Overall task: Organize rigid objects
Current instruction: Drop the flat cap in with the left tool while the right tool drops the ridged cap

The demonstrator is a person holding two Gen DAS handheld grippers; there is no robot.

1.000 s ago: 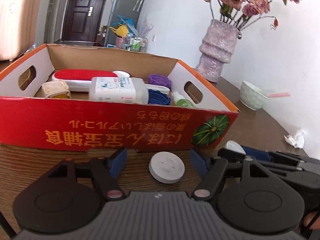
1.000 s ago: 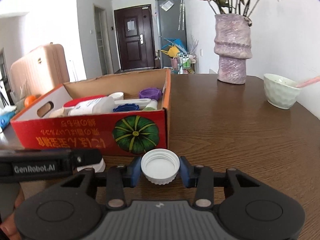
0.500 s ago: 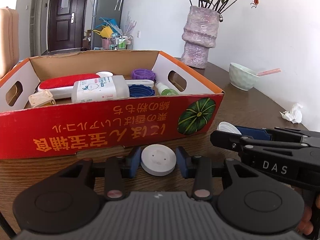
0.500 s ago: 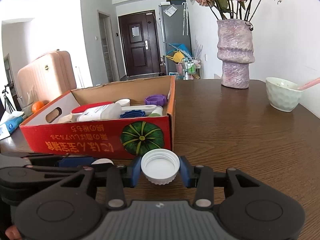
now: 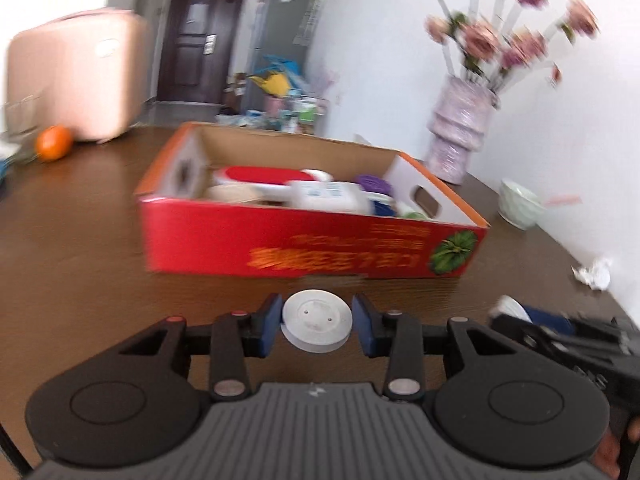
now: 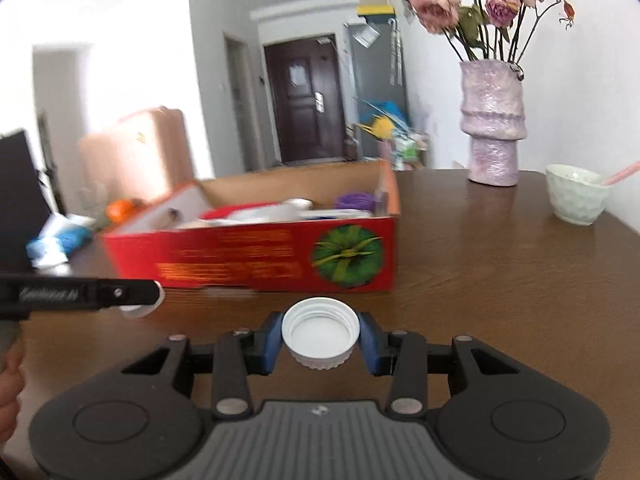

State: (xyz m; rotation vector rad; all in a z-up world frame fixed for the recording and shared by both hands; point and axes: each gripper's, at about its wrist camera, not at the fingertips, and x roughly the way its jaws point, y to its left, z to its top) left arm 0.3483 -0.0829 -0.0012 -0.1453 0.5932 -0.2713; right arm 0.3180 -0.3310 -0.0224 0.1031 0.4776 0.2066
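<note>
My left gripper [image 5: 316, 320] is shut on a flat white round lid [image 5: 317, 321] and holds it above the table, in front of the red cardboard box [image 5: 312, 244]. My right gripper [image 6: 320, 334] is shut on a white ribbed screw cap [image 6: 320, 332], open side up, also in front of the box [image 6: 256, 260]. The box holds a white bottle [image 5: 328, 196], a red-topped item [image 5: 256, 174], a purple lid [image 5: 370, 182] and other small things. The right gripper shows at the lower right of the left wrist view [image 5: 568, 344]; the left gripper shows at the left of the right wrist view [image 6: 80, 294].
A purple vase with dried roses [image 6: 494, 140] and a pale green bowl [image 6: 578, 200] stand on the brown table to the right of the box. A crumpled tissue [image 5: 594, 274] lies at the table's right edge. An orange [image 5: 54, 142] and a pink suitcase [image 5: 80, 80] are at the far left.
My left gripper closed on the white lid and lifted it off the table, swinging back and left. My right gripper rose with the screw cap; both views show the box from farther off.
</note>
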